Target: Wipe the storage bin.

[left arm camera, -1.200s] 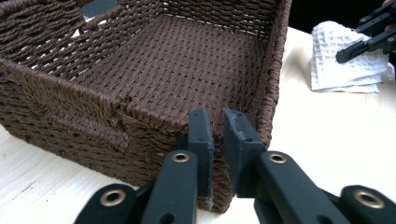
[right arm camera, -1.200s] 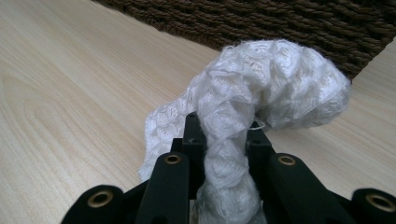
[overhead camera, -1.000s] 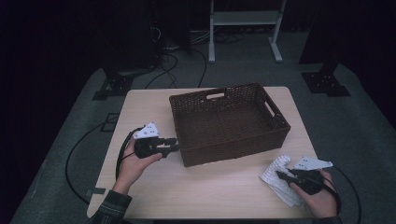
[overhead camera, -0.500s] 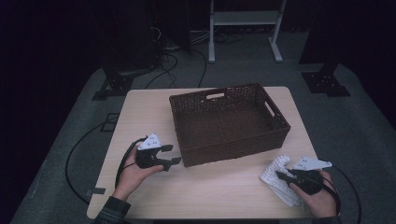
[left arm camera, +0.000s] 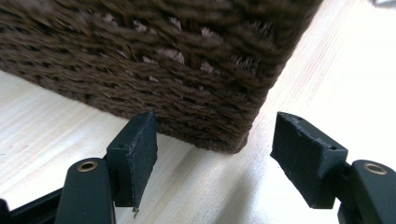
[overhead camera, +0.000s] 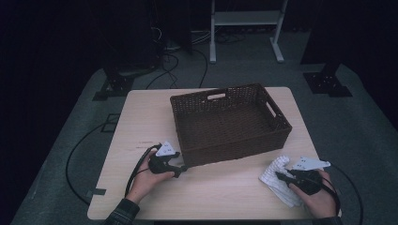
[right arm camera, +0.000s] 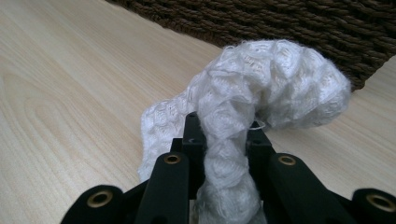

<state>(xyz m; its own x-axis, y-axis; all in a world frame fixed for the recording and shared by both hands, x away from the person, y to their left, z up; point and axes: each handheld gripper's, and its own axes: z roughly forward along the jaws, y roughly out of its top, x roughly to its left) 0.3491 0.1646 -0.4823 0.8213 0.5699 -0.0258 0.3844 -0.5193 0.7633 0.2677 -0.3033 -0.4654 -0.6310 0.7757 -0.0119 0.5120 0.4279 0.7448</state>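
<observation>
A dark brown woven basket [overhead camera: 281,136] sits on the light wooden table [overhead camera: 141,122], empty inside. A white knitted cloth [overhead camera: 274,176] lies at the table's front right, just off the basket's near right corner. My right gripper [overhead camera: 280,176] is shut on a fold of the white cloth [right arm camera: 261,88], which bunches up above the jaws. My left gripper [overhead camera: 182,169] is open at the basket's near left corner [left arm camera: 229,135], its jaws on either side of that corner and apart from it.
The basket has cut-out handles at its far wall [overhead camera: 216,96] and right wall [overhead camera: 272,108]. Cables [overhead camera: 80,154] trail off the table's left edge to the floor. A white metal stand [overhead camera: 244,18] and dark equipment legs stand behind the table.
My left gripper has moved down toward the front of the table and right, to the basket's near left corner. The right gripper stays on the cloth.
</observation>
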